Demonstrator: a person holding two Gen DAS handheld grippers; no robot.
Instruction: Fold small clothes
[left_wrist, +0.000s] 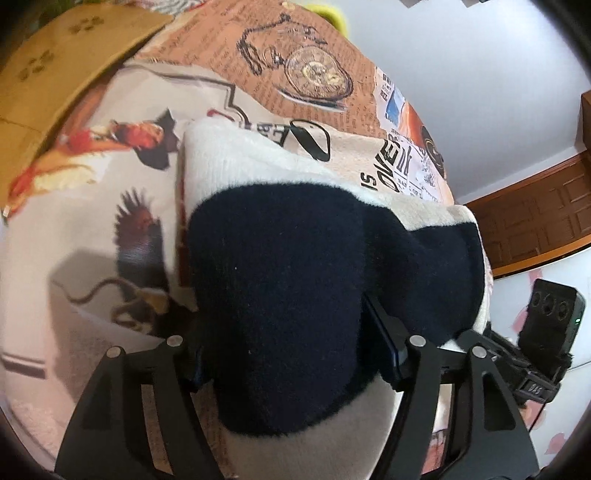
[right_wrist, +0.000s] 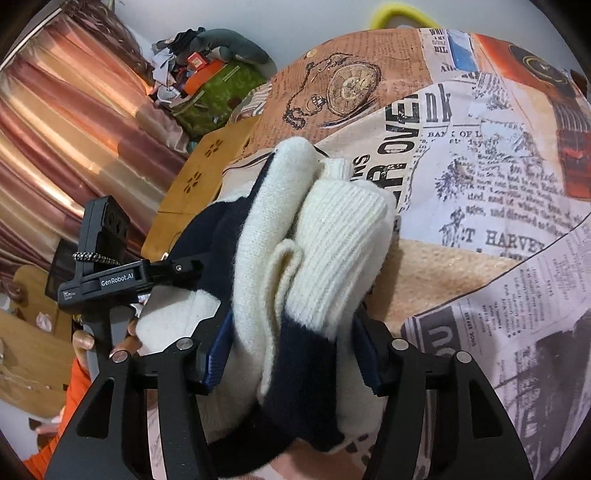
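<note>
- Two tongs are at work, and both are closed on the same garment, a small knitted piece in cream and dark navy.
- My left tongs clamp the navy part of it; the wool bulges between the two black fingers and hides most of the view ahead.
- My right tongs grip a bunched part where cream ribbed knit and navy meet; a thin cream loop of the wool hangs among the folds.
- The garment is over the tabletop, which carries a cloth printed like old newspapers. I cannot tell if the wool touches the cloth.
- The printed pocket watch on the cloth lies behind the garment in both views.
- In the right wrist view my left tongs show at the left of the garment, with the label "GenRobot.AI" on the side.
- A wooden board with small cut-out holes lies at the far left of the garment, partly on the cloth.
</note>
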